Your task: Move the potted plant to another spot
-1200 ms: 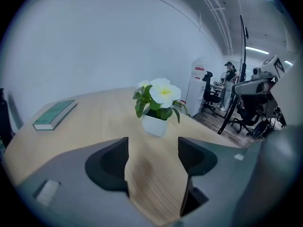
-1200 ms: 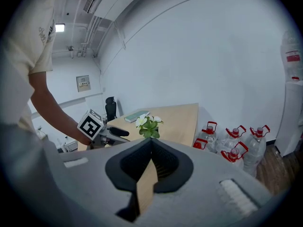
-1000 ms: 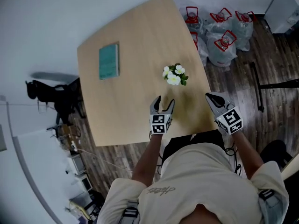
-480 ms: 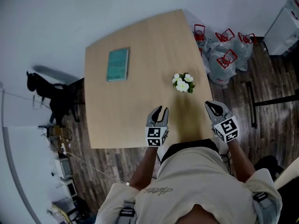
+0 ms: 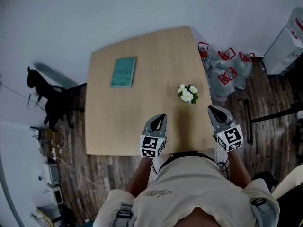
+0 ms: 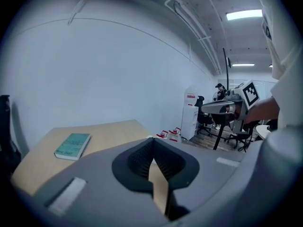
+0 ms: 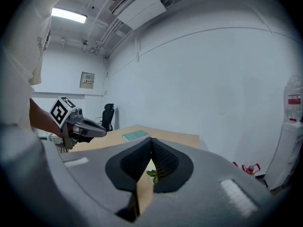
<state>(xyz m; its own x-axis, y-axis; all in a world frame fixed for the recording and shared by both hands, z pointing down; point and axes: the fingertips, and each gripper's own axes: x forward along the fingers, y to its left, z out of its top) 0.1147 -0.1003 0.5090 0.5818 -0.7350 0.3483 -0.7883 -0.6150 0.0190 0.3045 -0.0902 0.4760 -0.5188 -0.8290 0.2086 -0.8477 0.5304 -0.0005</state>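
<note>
Two grippers hang over the near edge of the table (image 5: pixel 109 126) in the head view, the left gripper (image 5: pixel 160 118) and the right gripper (image 5: pixel 213 110), both pinched together and carrying nothing. The potted plant (image 5: pixel 188 93) stands on the table's right side, beyond and between them, touched by neither. A green book (image 5: pixel 124 72) lies well apart, far left. In the left gripper view the jaws have just been closing and meet at the tips, with nothing between them. In the right gripper view the jaws are together too and nothing is clamped; a bit of the plant's green leaf shows through the gap below the tips.
</note>
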